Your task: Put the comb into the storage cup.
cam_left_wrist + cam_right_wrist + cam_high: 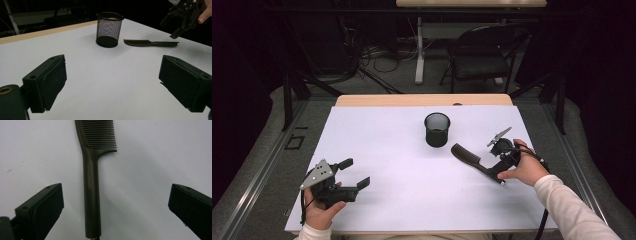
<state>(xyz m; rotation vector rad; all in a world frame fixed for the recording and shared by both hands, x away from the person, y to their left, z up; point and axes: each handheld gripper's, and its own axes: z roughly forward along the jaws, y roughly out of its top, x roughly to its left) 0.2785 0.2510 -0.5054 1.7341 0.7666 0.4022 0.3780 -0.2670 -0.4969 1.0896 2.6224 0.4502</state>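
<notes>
Two grippers spread wide, holding nothing.
The right gripper [116, 212] straddles the comb [92, 190] handle near the table's [412, 200] right edge, seemingly to grasp it; the left gripper [352, 175] waits.

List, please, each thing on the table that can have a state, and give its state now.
comb: lying flat on the table, not gripped, handle between the open jaws of the right gripper.
mesh cup: upright, nothing seen inside.
right gripper: open, over the comb handle.
left gripper: open, holds nothing, apart from the cup and comb.
</notes>
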